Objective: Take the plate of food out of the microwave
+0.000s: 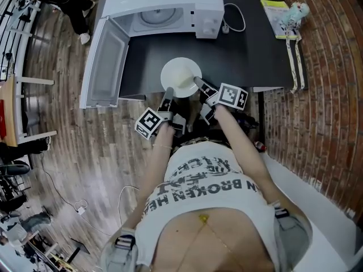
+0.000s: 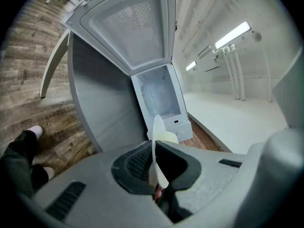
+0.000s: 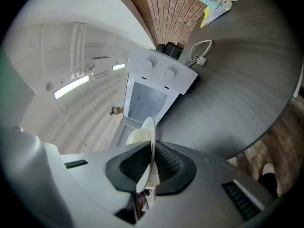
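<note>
- Plate is already out of the microwave: it sits over the dark table, just in front of the open cavity and between my 2 tongs.
- My left tongs pinch its near-left rim. In the left gripper view the rim runs edge-on between the ribbed pads, and both pads press on it.
- My right tongs pinch the right rim the same way, pads closed on the thin white edge.
- As I judge it, the lift-out is done. What is left is to set the plate down on the table and let go with both tongs.
- The door hangs wide open to the left; closing it may follow, though the task does not ask for it.
- Whether the plate's underside touches the table or floats just above it, I cannot tell from the head view.
- The food shows only as a pale mound past the rim. From above it blends into the white plate, so I cannot make out what it is.
- Only the front part of the cavity floor shows; the rest is cut off under the microwave's top.
</note>
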### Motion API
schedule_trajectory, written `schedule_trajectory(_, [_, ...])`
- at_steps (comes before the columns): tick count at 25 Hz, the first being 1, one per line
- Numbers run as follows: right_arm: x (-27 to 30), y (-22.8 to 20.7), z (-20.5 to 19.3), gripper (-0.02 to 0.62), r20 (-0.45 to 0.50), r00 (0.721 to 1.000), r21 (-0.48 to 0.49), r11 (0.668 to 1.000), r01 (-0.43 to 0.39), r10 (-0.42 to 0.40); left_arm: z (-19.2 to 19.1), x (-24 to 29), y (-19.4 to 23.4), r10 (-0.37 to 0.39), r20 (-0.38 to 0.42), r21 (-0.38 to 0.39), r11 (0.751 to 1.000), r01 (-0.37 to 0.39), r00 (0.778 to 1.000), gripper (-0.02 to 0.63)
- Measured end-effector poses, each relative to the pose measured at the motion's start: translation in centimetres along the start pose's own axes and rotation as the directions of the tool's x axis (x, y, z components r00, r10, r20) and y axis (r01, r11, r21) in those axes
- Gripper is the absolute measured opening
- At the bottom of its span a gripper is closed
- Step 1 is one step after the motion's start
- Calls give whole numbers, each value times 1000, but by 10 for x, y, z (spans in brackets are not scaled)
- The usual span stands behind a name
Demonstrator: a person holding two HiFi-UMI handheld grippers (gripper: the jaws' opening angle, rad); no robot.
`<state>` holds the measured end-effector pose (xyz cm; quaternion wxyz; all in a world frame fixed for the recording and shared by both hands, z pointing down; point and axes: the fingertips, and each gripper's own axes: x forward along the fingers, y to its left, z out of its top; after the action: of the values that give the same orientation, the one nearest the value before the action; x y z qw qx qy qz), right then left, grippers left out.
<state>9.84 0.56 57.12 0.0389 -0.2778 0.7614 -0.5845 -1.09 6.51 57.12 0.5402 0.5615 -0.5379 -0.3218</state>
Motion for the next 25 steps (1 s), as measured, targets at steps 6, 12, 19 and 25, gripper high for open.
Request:
schedule_trajectory(6, [-9,-1,-3,28,2,1000,2,1000,2,-2,-7,-4,0,-1,-3,-5,1000,1,1000,21])
schedule_trajectory(12, [-15,-1,-6,28,3,1000,2,1000,2,-2,-12,-8,-1,-3,-8,-6,1000,3,1000,21])
schedule_trajectory(19, [-16,-3,-7,28,0,1000,8,1000,4,-4,-14,-9,1,1,-9,-7,1000,-1,1000,21])
schedule_trajectory(25, [-14,-3,-8,28,-9,1000,6,1000,5,-5,-13,-10,3,5,-4,-15,1000,-5,1000,21])
